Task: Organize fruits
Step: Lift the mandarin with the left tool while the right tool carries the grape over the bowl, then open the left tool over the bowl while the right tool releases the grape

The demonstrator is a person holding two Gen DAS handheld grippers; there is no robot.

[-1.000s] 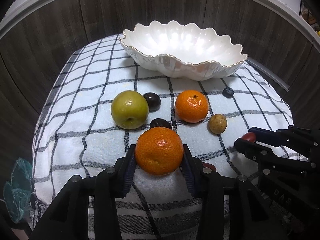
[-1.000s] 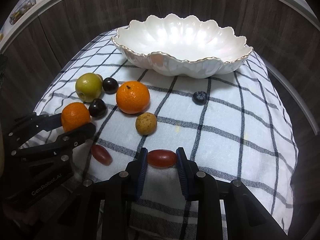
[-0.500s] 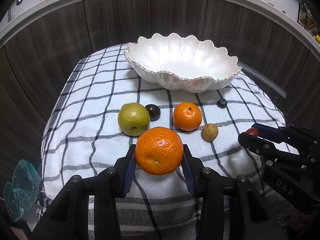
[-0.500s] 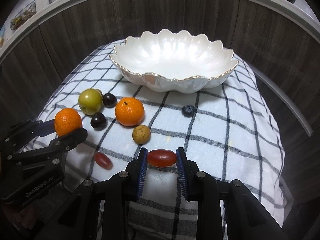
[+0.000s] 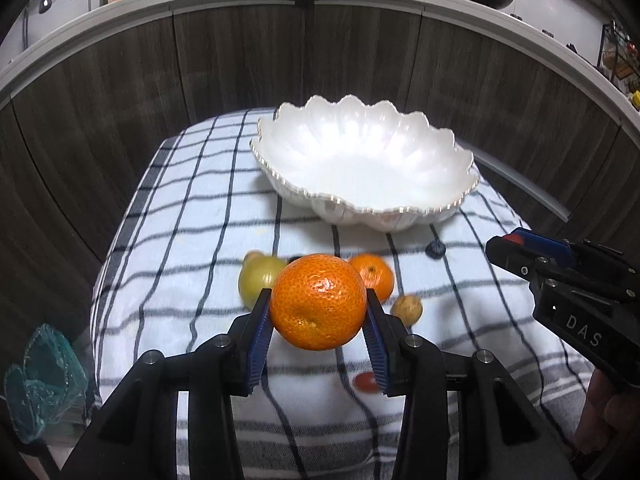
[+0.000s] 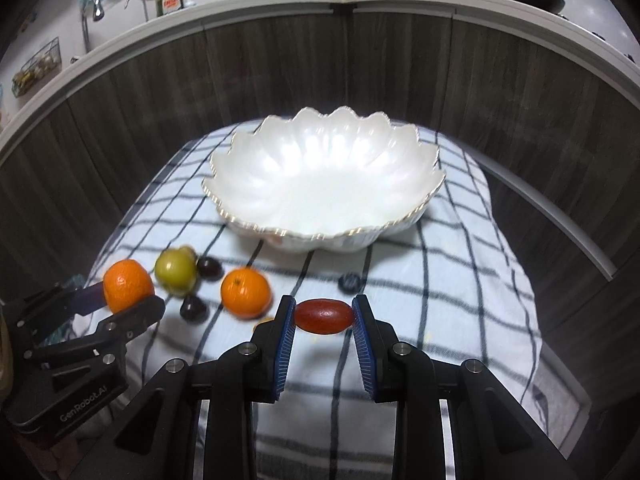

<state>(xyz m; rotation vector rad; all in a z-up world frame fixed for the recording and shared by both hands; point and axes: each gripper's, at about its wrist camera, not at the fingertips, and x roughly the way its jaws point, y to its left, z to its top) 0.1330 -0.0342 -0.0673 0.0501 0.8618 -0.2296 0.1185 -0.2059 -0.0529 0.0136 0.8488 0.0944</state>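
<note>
Fig. Two-handed fruit sort, early stage. Worktop (image 6: 460,280) w/ checked cloth (image 5: 192,240) carried all items; dark wood panelling behind, kitchen shelf w/ pans and bottles above, teal net bag (image 5: 40,380) at lower left off the cloth.

Bowl (image 6: 248,160), white w/ scalloped gilt rim, sat at far end of cloth and was empty: no fruit was in it yet, so judged barely begun.

Left tool (image 5: 318,312) was pinching a large mandarin (image 5: 318,300) between its blue pads, held clear above the cloth, well short of the bowl. Right tool (image 6: 323,316) was pinching a red grape tomato (image 6: 323,316) end to end, also in air and short of the bowl.

Left on cloth, big to small: green apple-like fruit (image 6: 174,272), second mandarin (image 6: 245,291), tan round fruit (image 5: 407,309), two dark plums (image 6: 210,267) (image 6: 193,307), a second red tomato (image 5: 365,382) partly hidden by left tool's finger, blueberry (image 6: 349,282). Approx. seven pieces remained besides the two held.

Path to bowl looked open for both tools; the raised scalloped rim was the only obstacle, needing clearance before release. The tools were side by side, so judged some risk of crowding over the bowl.
</note>
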